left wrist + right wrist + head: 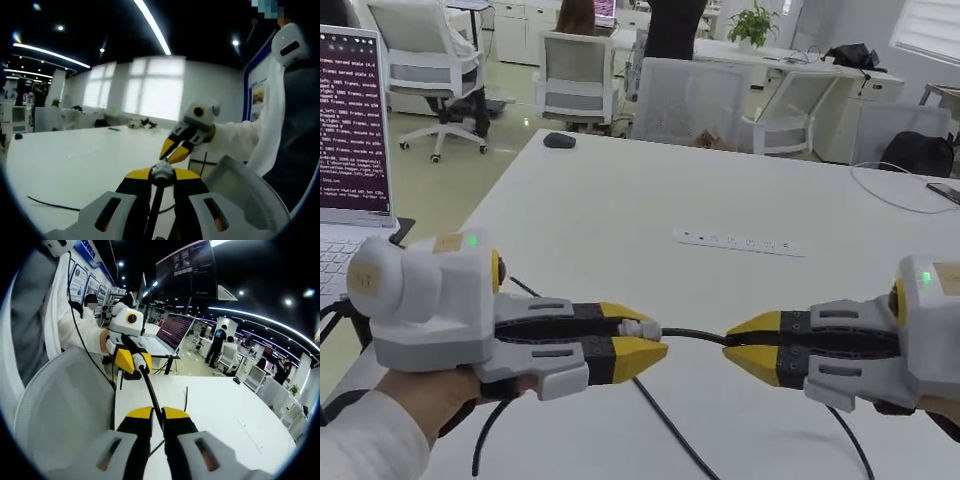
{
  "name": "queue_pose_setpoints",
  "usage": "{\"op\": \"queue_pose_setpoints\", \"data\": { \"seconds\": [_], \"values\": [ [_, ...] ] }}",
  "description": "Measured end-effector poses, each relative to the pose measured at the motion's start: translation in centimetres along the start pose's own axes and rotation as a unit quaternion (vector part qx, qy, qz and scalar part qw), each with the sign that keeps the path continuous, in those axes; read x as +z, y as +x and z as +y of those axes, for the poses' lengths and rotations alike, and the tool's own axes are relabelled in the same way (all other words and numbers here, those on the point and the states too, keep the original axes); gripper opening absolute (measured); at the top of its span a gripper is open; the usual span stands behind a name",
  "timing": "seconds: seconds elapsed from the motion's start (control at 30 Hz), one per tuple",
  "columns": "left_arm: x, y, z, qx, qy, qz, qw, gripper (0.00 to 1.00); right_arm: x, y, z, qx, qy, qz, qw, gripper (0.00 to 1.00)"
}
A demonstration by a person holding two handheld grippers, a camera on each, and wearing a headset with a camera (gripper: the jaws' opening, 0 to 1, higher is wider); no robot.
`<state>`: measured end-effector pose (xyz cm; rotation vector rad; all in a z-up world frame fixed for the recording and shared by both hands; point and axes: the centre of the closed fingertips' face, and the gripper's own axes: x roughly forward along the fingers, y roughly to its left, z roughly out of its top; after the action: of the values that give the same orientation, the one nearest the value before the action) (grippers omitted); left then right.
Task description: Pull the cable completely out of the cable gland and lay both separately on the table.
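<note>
A small grey-white cable gland (638, 328) sits between the yellow tips of my left gripper (653, 334), which is shut on it. A black cable (692, 335) runs out of the gland in a short, nearly straight span to my right gripper (730, 341), which is shut on the cable. Both grippers hover just above the white table (620, 220), tips facing each other. The left gripper view has the gland (162, 170) in its own jaws, and the cable continues back between them. In the right gripper view the cable (150, 387) leads from its own jaws to the left gripper (134, 362).
An open laptop (350, 130) stands at the table's left edge. A white power strip (738, 241) lies mid-table and a dark mouse (559, 140) at the far edge. Black leads (665, 420) trail across the near table. Office chairs (690, 100) stand beyond it.
</note>
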<state>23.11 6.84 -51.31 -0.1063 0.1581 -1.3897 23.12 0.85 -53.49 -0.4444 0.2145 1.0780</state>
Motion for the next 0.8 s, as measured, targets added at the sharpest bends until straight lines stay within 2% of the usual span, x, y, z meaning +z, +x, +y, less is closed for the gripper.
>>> {"op": "queue_pose_setpoints", "data": {
  "seconds": [0.33,0.47,0.57,0.63,0.73,0.8],
  "values": [
    [0.3,-0.3,0.4,0.01,-0.001,-0.007,0.9999,0.17,-2.5,-1.5,-1.2,-0.024,0.03,0.014,0.9992,0.07],
    [0.2,-0.3,0.4,0.011,-0.001,-0.006,0.9999,0.17,-3.4,-1.7,-1.2,-0.026,0.041,0.017,0.9987,0.07],
    [0.2,-0.3,0.5,0.013,0.0,-0.006,0.9999,0.17,-4.4,-1.9,-1.3,-0.03,0.048,0.037,0.9977,0.02],
    [0.3,-0.4,0.8,0.019,-0.001,-0.006,0.9998,0.17,-4.5,-2.2,-1.5,-0.034,0.053,0.031,0.9975,0.01],
    [0.8,-0.7,1.1,0.022,-0.011,-0.023,0.9994,0.17,-4.8,-2.4,-1.1,-0.029,0.057,0.031,0.9975,0.01],
    [1.0,-0.8,1.2,0.023,-0.013,-0.027,0.9993,0.17,-4.8,-2.5,-0.9,-0.029,0.058,0.034,0.9973,0.01]
  ]
}}
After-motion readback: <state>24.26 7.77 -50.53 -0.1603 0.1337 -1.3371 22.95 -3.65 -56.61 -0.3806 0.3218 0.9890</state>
